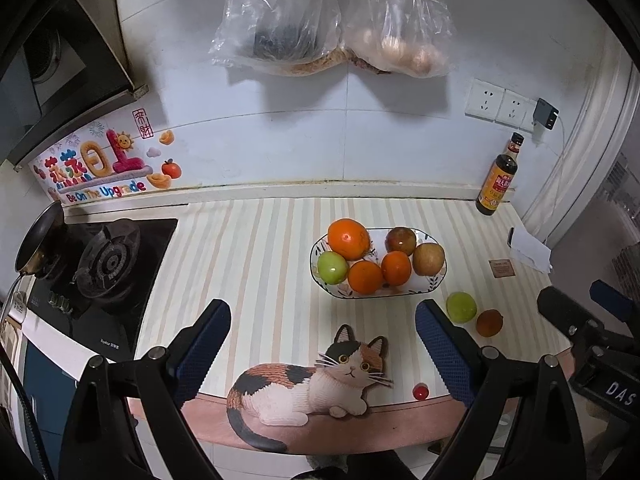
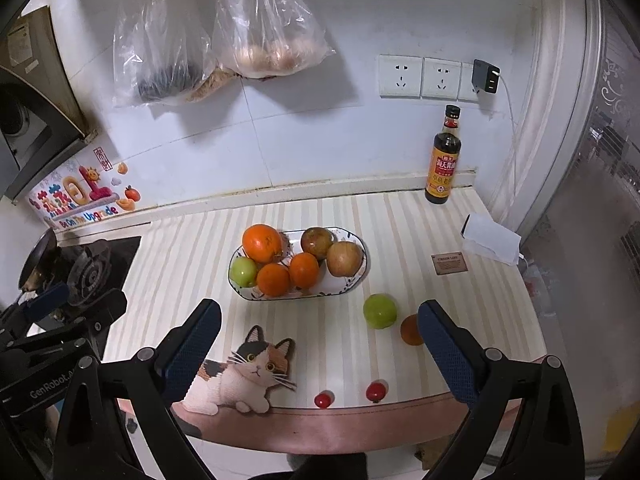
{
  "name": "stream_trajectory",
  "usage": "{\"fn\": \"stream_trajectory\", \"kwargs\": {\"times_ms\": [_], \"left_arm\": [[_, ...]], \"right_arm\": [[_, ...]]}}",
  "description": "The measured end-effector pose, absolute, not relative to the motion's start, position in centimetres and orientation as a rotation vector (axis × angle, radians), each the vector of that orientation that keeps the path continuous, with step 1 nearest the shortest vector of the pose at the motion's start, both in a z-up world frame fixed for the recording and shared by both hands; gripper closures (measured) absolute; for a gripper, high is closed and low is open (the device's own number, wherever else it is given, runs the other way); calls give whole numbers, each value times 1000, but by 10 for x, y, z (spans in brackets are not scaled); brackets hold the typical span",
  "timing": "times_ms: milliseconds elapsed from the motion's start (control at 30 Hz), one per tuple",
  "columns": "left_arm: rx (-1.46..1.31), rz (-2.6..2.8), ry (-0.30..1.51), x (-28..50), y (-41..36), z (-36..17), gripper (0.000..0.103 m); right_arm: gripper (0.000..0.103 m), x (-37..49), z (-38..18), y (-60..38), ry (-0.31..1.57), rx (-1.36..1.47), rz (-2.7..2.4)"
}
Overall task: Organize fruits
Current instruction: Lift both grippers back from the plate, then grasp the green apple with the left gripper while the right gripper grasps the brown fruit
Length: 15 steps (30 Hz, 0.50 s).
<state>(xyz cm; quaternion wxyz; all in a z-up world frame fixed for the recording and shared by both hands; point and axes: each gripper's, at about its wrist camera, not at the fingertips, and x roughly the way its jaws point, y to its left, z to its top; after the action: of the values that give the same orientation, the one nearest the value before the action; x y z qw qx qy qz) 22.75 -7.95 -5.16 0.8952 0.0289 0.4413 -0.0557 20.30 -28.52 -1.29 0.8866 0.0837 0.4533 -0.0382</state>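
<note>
**Both tongs wide open, loose fruit waiting by the plate**

Left tongs (image 1: 322, 344) and right tongs (image 2: 318, 344) hang spread and empty above the bench (image 2: 192, 256). The plate (image 2: 358, 280) already carries six fruits. Just to its right lie a green apple (image 2: 380, 311) and a small orange (image 2: 410, 330), close together. I'd take the apple first, squarely across its middle, since round fruit rolls. Two cherry tomatoes (image 2: 376, 391) sit near the front edge: risky. The sauce bottle (image 2: 443, 160) stands well clear.
</note>
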Motion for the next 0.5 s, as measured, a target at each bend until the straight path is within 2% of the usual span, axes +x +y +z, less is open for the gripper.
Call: {"fn": "stream_trajectory", "kwargs": {"times_ms": [67,133,267,500], "left_arm": [[72,-107,930,232,-84,-57,8],[83,-105,956,239,-90,-67,1],[84,-108,1026,249,-108,-97,1],[116,-197,1294,267,-177,-195,1]], "right_arm": [[2,207,-15,-292,934,213,-63],[2,213,-20,-302,939,250,-50],[2,228,-47,-337,998,284,-67],[2,252,-156,-420,1244,348,-131]]}}
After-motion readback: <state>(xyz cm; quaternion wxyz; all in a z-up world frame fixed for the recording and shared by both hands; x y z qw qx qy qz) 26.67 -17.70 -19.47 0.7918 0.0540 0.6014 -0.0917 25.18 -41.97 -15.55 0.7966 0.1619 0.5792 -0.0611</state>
